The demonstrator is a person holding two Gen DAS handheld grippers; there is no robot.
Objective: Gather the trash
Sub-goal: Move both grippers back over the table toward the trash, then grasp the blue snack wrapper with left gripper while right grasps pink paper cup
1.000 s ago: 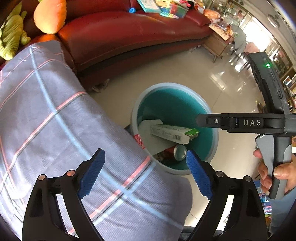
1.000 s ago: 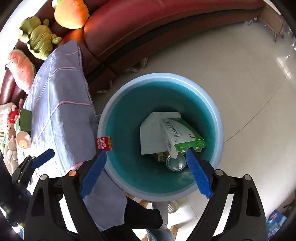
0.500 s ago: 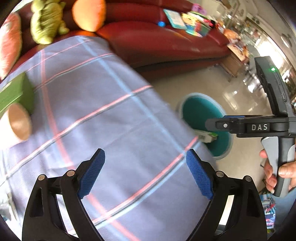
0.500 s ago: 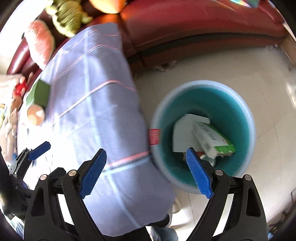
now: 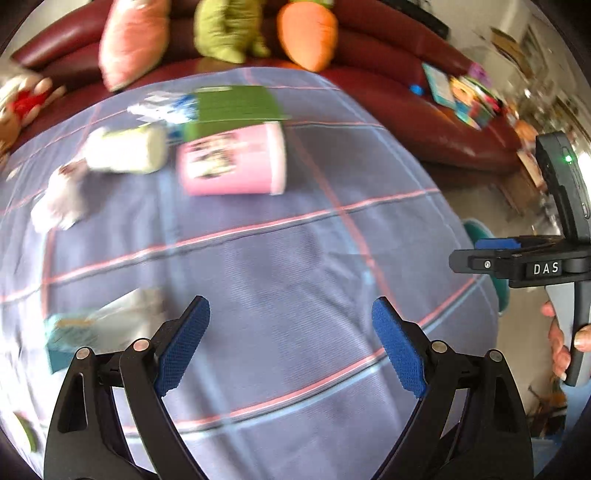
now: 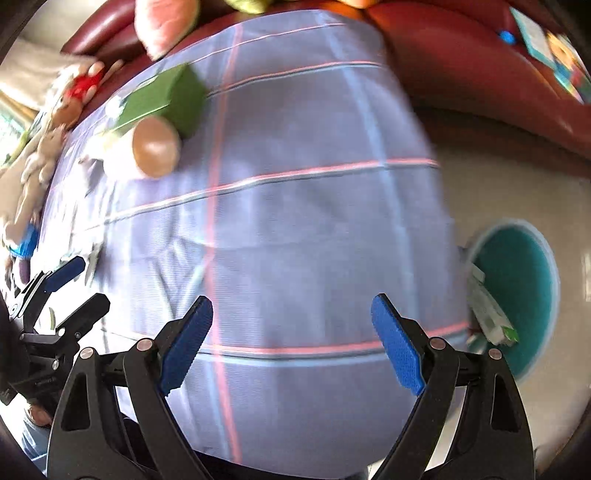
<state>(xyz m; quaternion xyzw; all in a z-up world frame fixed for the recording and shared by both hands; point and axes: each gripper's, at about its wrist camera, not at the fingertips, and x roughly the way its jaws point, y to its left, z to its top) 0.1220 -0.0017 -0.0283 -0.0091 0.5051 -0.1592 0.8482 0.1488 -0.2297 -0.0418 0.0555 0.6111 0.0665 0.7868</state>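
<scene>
Checked tablecloth [image 5: 295, 258] filled mid-frame, bare centre; its right edge dropped beside teal bin [image 6: 517, 288], lower right. Pink cup [image 5: 232, 162] lay upper centre. Left gripper [image 5: 291, 343], right gripper [image 6: 291, 339]: jaws apart, empty.

- One pink cup [image 5: 236, 166] (lying on its side)
- One green box [image 5: 236, 105]
- One teal bin [image 6: 517, 291]
- Three plush cushions: pink [image 5: 135, 40], green [image 5: 229, 29], orange [image 5: 308, 33]
- One white crumpled wrapper [image 5: 59, 199]

Both views: bin [image 6: 517, 291] to tablecloth [image 5: 295, 258].
</scene>
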